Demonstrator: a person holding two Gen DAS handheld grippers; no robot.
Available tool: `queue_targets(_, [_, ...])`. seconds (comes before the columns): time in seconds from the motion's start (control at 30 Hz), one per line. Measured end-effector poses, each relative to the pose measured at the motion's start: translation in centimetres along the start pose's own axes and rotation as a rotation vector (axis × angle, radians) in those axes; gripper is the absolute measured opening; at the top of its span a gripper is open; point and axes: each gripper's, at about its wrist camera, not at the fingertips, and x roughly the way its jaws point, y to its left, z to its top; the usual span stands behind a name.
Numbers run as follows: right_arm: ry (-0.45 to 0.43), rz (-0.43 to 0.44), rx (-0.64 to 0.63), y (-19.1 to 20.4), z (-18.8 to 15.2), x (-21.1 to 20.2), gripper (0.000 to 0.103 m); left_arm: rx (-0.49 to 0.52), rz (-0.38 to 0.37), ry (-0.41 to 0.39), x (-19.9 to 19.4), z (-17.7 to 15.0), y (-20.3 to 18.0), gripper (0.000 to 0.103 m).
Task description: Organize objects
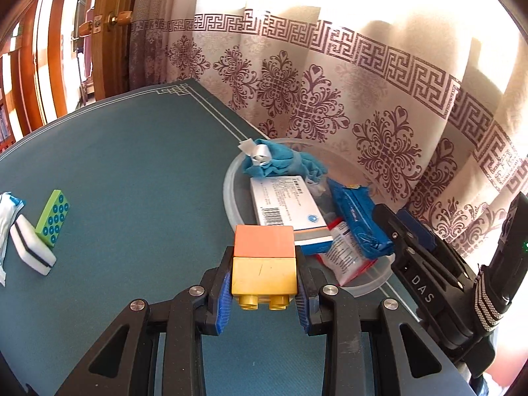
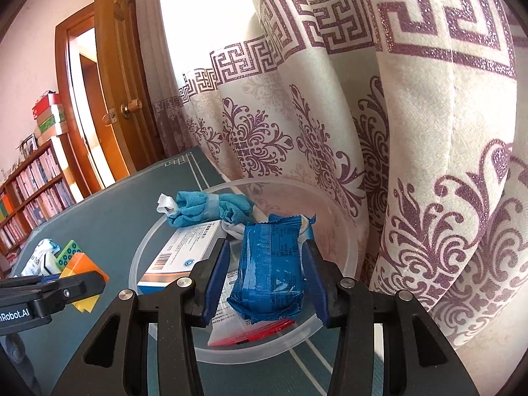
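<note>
The left claw (image 1: 264, 277) pinches a stacked toy block (image 1: 264, 257), orange half over yellow half, both pads pressed on the yellow sides, and holds it above the tabletop (image 1: 132, 171) just short of the clear plastic bowl (image 1: 229, 194). The right claw (image 2: 269, 274) sits over that bowl with a blue snack packet (image 2: 270, 270) between its pads; the pads seem to touch the wrapper's sides, though from this angle it is hard to say how firmly they bear on it.

The bowl already holds a white medicine box (image 1: 287, 211), a rolled teal cloth (image 1: 280, 161) and a red-edged sachet (image 1: 343, 257). A green dotted tile (image 1: 52, 219), a white sponge (image 1: 31, 247) and a white pouch (image 1: 8, 224) lie well apart on the tabletop, not yet gathered.

Risks from here, as I judge them: both claws converge on one bowl, so the left could knock the right or the bowl rim. The grip is only on the yellow half, so a bump could pop the orange half off. The bowl sits near the tabletop edge by the curtain (image 1: 363, 99); a push could slide it off
</note>
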Motion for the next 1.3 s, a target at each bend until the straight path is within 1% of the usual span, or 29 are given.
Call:
queue_targets(0.17, [-0.029, -0.006, -0.019, 0.2, 0.0, -0.8, 0.047, 0.020, -0.061, 0.016, 0.5, -0.4, -1.3, 0.033])
queue_targets(0.3, [-0.035, -0.015, 0.005, -0.3, 0.0, -0.9, 0.047, 0.025, -0.112, 0.026, 1.0, -0.6, -2.0, 0.033])
queue_targets(0.5, [-0.039, -0.026, 0.029, -0.7, 0.0, -1.0, 0.047, 0.054, -0.157, 0.034, 2.1, -0.6, -3.0, 0.033])
queue_targets(0.63, [-0.045, -0.032, 0.031, -0.7, 0.0, -1.1, 0.047, 0.052, -0.165, 0.061, 3.2, -0.6, -3.1, 0.033])
queue_targets(1.0, [-0.054, -0.048, 0.041, -0.9, 0.0, -1.2, 0.047, 0.032, -0.153, 0.062, 4.2, 0.0, -2.8, 0.033])
queue_targets(1.2, [-0.048, -0.051, 0.048, -1.0, 0.2, -0.9, 0.047, 0.032, -0.161, 0.046, 4.5, -0.2, -2.6, 0.040])
queue_targets(1.3, [-0.052, -0.053, 0.055, -1.1, 0.2, -1.0, 0.047, 0.025, -0.156, 0.020, 3.8, -0.2, -2.3, 0.053])
